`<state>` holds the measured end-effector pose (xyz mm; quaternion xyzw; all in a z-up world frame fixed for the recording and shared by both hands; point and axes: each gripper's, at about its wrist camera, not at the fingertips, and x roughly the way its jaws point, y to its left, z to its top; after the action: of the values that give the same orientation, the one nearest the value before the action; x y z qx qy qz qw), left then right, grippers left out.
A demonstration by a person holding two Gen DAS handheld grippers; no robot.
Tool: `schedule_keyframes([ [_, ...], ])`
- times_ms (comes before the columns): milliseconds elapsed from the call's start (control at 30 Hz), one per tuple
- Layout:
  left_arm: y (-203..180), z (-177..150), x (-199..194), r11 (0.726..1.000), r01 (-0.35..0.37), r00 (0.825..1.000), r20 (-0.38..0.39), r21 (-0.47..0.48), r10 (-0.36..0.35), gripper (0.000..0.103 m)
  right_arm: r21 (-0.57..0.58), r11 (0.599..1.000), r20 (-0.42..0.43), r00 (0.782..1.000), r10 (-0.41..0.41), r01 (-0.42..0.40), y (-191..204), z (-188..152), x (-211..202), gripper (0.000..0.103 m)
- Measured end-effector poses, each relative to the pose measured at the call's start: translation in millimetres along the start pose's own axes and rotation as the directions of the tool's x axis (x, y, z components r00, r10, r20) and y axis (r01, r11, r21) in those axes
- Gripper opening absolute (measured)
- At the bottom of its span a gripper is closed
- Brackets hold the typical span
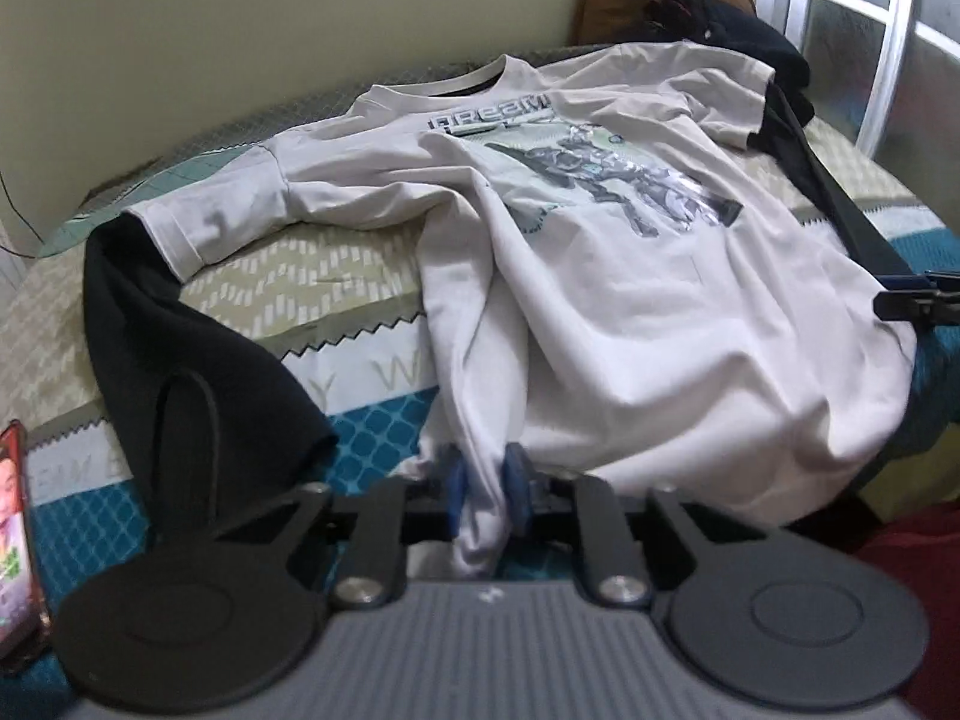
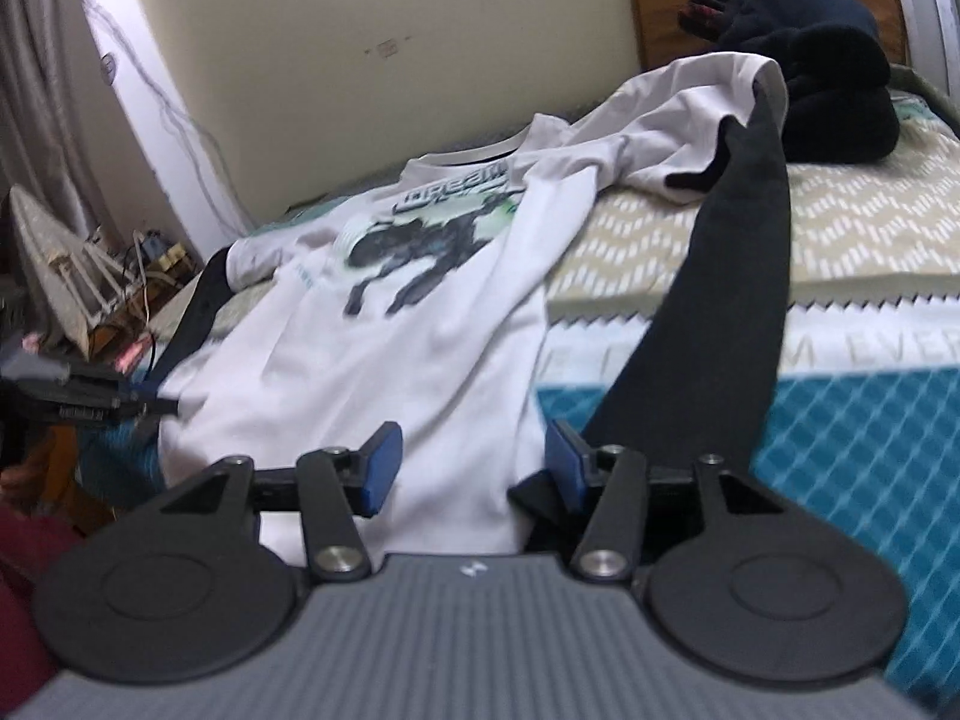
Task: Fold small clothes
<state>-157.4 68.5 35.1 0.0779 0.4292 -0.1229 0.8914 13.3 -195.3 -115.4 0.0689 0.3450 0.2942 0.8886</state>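
A white T-shirt [image 1: 630,300] with a dark printed graphic lies face up on the bed, collar toward the wall. In the left wrist view my left gripper [image 1: 486,480] is shut on a bunched fold of the shirt's near hem, which hangs down between the blue pads [image 1: 516,477]. In the right wrist view my right gripper [image 2: 474,468] stands open, its jaws well apart, with the T-shirt [image 2: 408,324] lying flat between them at its other hem corner. Each gripper shows in the other's view: the right gripper [image 1: 888,303] at the far right, the left gripper [image 2: 159,405] at the far left.
A black garment [image 1: 180,330] lies under the white shirt, and its edge [image 2: 720,300] runs beside my right pad. Dark clothes [image 2: 828,84] are piled at the bed's far corner against a brown cushion [image 2: 666,6]. A phone [image 1: 15,540] lies left. Clutter [image 2: 90,276] stands beside the bed.
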Motion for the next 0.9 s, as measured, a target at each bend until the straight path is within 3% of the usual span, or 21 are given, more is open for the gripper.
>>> schedule_keyframes([
  [33,3,0,-6,1.000,0.006,1.000,-0.002,-0.017,-0.006,0.007,-0.021,1.000,0.012,1.000,-0.018,0.019,5,-3,2,0.026],
  [67,9,0,-15,0.999,0.019,1.000,0.002,-0.046,-0.019,0.007,-0.023,1.000,0.017,1.000,-0.013,0.013,7,-3,2,0.007],
  [200,41,-6,-69,0.976,0.028,0.998,0.068,-0.214,-0.014,0.005,-0.045,0.998,0.100,0.994,-0.042,0.046,10,16,-19,0.006],
  [300,56,-25,-93,0.946,0.083,0.995,0.077,-0.313,-0.062,0.005,-0.008,0.999,0.138,0.990,-0.033,0.034,-2,27,-48,0.006],
  [400,52,-41,-75,0.942,0.066,0.997,-0.010,-0.329,-0.073,0.007,-0.009,1.000,0.054,0.998,-0.025,0.026,-8,23,-46,0.006],
  [467,52,-50,-54,0.939,0.023,0.993,-0.104,-0.342,-0.063,0.011,-0.005,0.997,-0.023,0.997,-0.073,0.073,-13,17,-31,0.009],
  [533,61,-53,-46,0.940,-0.030,0.988,-0.155,-0.339,-0.024,0.011,0.041,0.995,-0.049,0.995,-0.089,0.091,-20,12,-28,0.013],
  [600,73,-45,-59,0.935,-0.056,0.994,-0.107,-0.350,0.020,0.014,0.107,0.993,-0.001,0.998,-0.055,0.055,-29,14,-40,0.017],
  [667,87,-30,-82,0.931,-0.049,0.999,-0.004,-0.362,0.052,0.024,0.141,0.989,0.078,0.995,-0.063,0.051,-37,18,-53,0.020],
  [767,92,-3,-101,0.935,-0.047,0.986,0.135,-0.350,0.100,0.033,0.207,0.972,0.140,0.980,-0.142,0.111,-49,24,-60,0.028],
  [900,78,40,-82,0.957,-0.002,0.971,0.228,-0.290,0.071,0.036,0.252,0.948,0.142,0.962,-0.232,0.192,-63,34,-46,0.028],
])
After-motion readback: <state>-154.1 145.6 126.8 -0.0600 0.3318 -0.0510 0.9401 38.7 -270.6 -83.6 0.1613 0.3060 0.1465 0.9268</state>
